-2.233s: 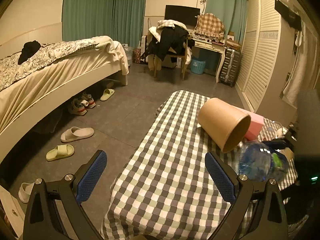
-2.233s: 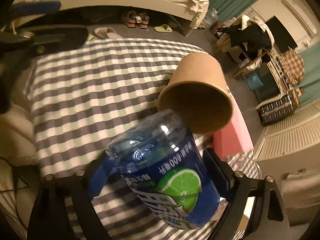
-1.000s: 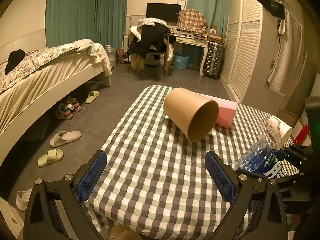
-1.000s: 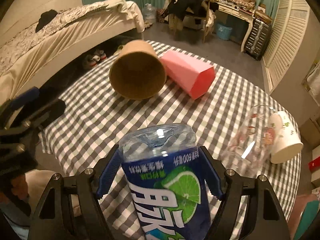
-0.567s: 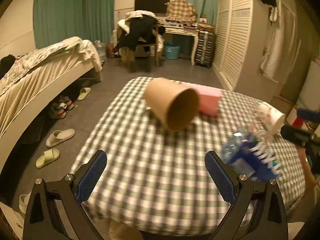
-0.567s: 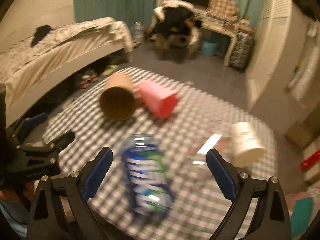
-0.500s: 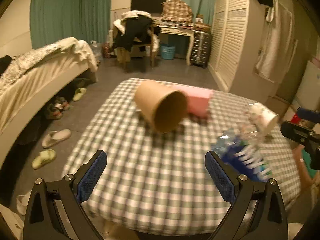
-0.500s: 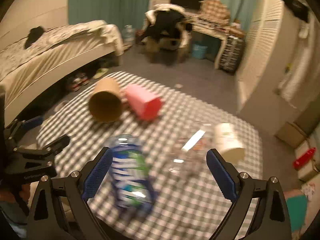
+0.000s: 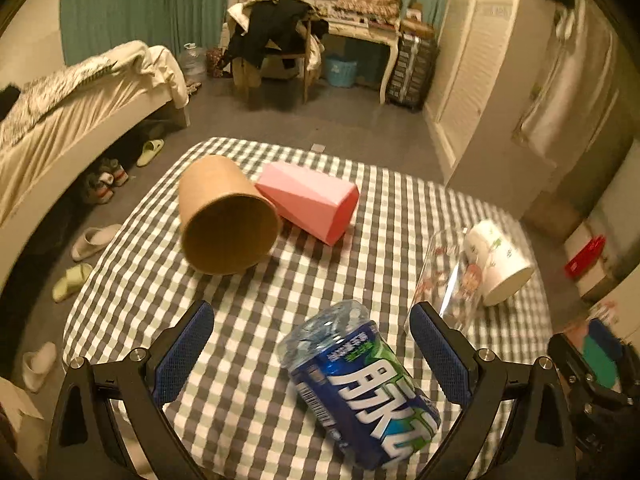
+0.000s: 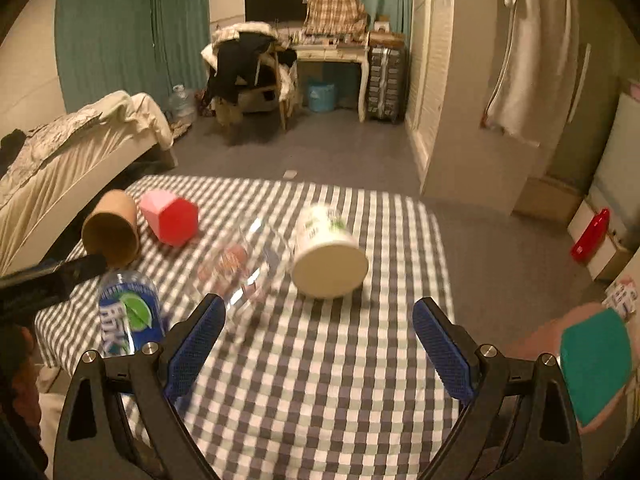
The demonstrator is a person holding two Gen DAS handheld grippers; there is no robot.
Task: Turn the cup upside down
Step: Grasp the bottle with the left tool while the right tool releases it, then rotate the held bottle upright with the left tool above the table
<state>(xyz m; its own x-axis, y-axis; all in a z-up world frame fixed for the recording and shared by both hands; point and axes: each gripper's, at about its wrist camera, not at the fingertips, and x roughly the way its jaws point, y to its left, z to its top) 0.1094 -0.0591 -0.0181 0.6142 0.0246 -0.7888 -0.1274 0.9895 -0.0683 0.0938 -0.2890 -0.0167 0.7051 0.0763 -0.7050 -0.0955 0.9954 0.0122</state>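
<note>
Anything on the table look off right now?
Everything lies tipped on its side: brown cup, pink cup, glass, white cup and blue bottle. No spill visible.

1. The table (image 9: 248, 312) carries all five things; the paper cup (image 9: 224, 216) is the landmark, lying on its side near the table's far left corner.
2. The faceted cup (image 9: 310, 204) lies just right of the paper cup, touching it.
3. The bottle (image 9: 360, 384) lies nearer the camera, right of the paper cup.
4. The glass (image 9: 448, 284) lies well right of the paper cup.
5. The mug (image 9: 500, 260) lies on its side just beyond the glass, farthest from the paper cup.
</note>
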